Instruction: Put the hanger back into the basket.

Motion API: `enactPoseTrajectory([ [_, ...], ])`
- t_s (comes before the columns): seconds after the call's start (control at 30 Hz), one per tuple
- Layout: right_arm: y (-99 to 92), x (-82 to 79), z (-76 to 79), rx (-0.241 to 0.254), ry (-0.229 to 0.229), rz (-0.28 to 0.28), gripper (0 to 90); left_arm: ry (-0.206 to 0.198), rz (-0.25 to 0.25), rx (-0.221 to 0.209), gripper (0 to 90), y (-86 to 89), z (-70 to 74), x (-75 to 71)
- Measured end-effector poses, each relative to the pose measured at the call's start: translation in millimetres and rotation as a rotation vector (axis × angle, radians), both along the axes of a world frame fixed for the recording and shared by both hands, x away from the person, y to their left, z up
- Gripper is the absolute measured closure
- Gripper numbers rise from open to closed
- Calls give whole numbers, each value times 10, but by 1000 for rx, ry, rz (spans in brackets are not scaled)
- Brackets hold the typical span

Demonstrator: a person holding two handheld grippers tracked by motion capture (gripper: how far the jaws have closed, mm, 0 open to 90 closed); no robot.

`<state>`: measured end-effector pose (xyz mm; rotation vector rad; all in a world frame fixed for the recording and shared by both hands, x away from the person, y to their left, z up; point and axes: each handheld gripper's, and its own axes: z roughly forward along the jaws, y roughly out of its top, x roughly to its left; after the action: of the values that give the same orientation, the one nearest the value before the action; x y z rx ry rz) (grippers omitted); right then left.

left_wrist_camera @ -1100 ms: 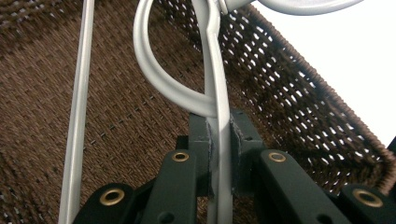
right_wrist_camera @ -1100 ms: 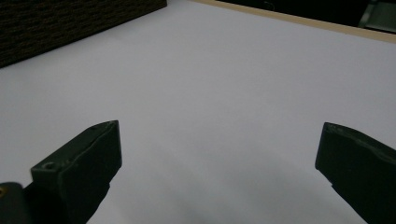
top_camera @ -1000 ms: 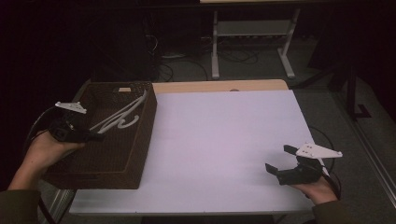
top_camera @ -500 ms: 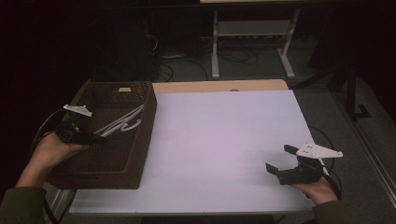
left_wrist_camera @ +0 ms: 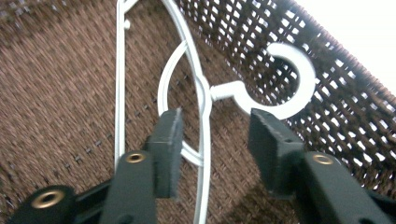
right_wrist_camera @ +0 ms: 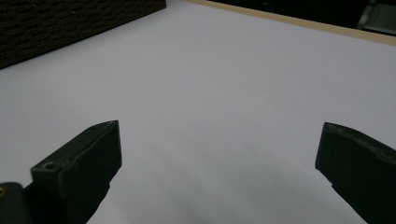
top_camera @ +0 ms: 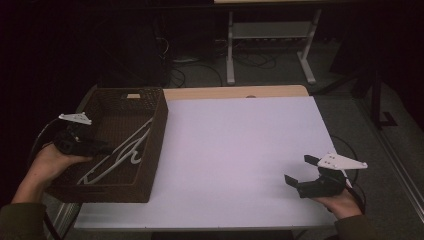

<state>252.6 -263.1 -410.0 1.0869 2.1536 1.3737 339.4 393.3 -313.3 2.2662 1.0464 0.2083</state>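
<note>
The left tongs (top_camera: pixel 92 146) have moved forward over the near left wall into the basket (top_camera: pixel 155 130) and stand open astride the neck of a white hanger (left_wrist_camera: pixel 201 100) lying inside; a grab looks next, though contact is unclear. The right tongs (top_camera: pixel 303 176) rest wide on the desk (top_camera: pixel 240 150).

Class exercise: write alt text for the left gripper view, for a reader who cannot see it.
An open black two-jaw claw hovers inside a dark brown woven wicker basket, its jaws either side of the neck of a white plastic clothes hanger lying on the basket floor. The hanger's hook curls toward the basket wall.
</note>
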Motion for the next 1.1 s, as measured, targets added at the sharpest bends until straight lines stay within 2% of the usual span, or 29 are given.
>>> enactPoseTrajectory([
  [0.2,3,12,15,2,-3,0,0,-75,22,-80,352,-39,66,-39],
  [0.23,3,12,15,2,-3,0,0,-90,20,-90,352,-46,77,-45],
  [0.3,1,18,37,7,-8,-3,0,-112,40,-140,306,-88,91,-67],
  [0.4,-1,26,54,9,-14,-5,0,-157,53,-174,271,-148,134,-93],
  [0.43,-1,41,78,16,-25,-7,0,-183,67,-188,228,-190,163,-110],
  [0.47,-1,41,78,16,-25,-7,0,-183,67,-188,197,-190,163,-110],
  [0.53,-1,49,103,20,-26,-8,0,-208,64,-197,186,-235,198,-125],
  [0.63,4,75,156,33,-46,-11,0,-247,64,-236,154,-332,249,-158],
  [0.73,32,111,239,48,-69,-9,0,-277,59,-265,79,-430,275,-189],
  [0.8,58,126,286,52,-82,-6,0,-305,50,-293,59,-530,287,-221],
  [0.83,58,126,286,52,-82,-6,0,-305,50,-293,50,-530,287,-221],
  [1.0,118,148,414,77,-115,1,0,-361,36,-369,18,-706,300,-285],
  [1.1,151,168,496,92,-139,4,0,-389,24,-383,0,-816,291,-318],
])
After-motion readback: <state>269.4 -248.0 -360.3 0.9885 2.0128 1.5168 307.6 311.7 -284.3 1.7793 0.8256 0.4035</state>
